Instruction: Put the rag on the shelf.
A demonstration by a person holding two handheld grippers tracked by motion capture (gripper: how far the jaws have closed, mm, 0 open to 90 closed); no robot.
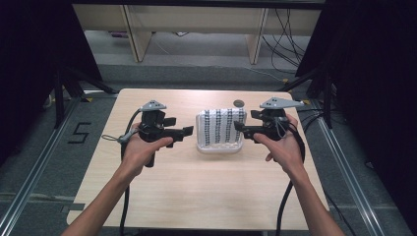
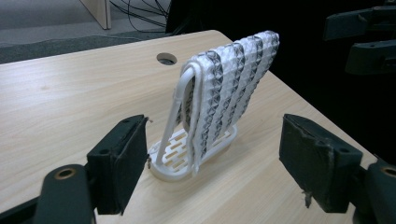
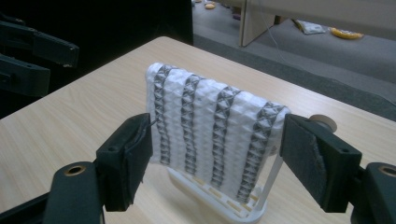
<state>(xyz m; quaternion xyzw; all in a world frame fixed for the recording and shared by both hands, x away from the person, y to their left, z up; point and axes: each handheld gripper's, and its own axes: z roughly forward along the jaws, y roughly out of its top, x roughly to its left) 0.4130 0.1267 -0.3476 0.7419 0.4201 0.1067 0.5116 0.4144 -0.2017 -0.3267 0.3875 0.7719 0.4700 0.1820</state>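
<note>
Now both grippers flank a white rack draped with a patterned cloth, jaws released.

Seen from above, the left gripper [image 1: 183, 132] and right gripper [image 1: 240, 127] point at each other from either side of the white rack [image 1: 219, 146], which stands on the wooden surface [image 1: 196, 191]. Neither touches it. Hung over the rack's upright loop is a white cloth [image 1: 221, 125] with dark zigzag stripes; it is the one thing the rack carries, and its slotted base [image 2: 175, 149] lies bare beneath. In the left gripper view, rack and cloth stand edge-on ahead of the spread jaws, between them in line but clear of both pads. In the right gripper view, the cloth's broad face [image 3: 210, 130] sits between the parted jaws, just beyond the pads, nothing grasped.
</note>
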